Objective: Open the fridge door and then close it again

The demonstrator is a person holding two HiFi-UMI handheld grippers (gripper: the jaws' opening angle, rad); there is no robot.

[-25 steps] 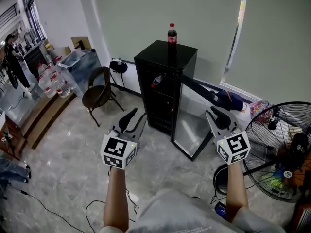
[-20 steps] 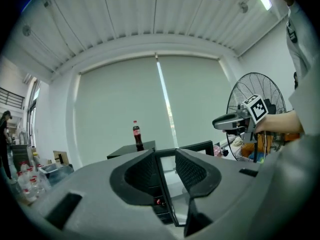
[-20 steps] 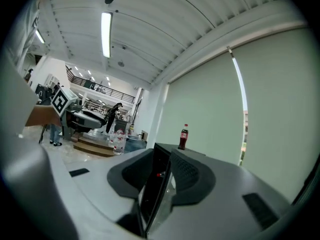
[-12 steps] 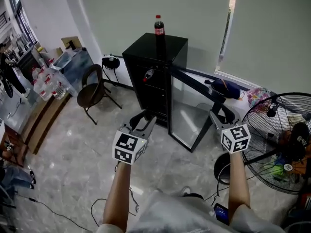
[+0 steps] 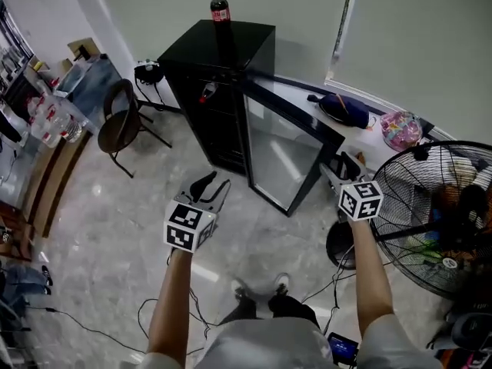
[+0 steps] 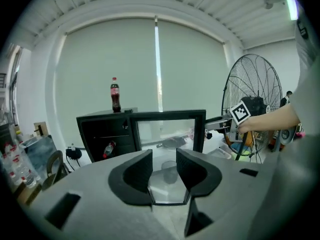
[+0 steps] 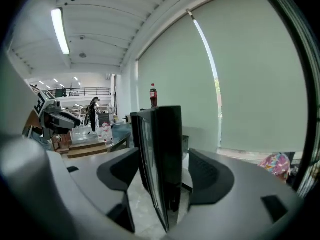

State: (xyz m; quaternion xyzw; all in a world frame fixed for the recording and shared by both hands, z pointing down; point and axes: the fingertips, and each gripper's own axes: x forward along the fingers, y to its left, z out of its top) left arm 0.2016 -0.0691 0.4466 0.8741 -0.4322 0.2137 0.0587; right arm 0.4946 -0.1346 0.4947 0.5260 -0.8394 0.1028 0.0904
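At your right hand: right gripper jaws just been opening, now spread astride upright free edge of open fridge door, pads clear. Your left gripper spread, empty, farther off. Fridge beyond, up-left.

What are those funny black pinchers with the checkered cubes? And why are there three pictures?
A person holds a black two-jaw claw in each hand; the checkered cubes are part of them. The big picture comes from a camera on the person's head, looking down. The other two come from cameras riding on each claw. A red-capped cola bottle stands on the tall black fridge, whose glass door is swung open. The right claw has just been opening, with the door's edge between its jaws, not squeezed. The left claw is open and empty.
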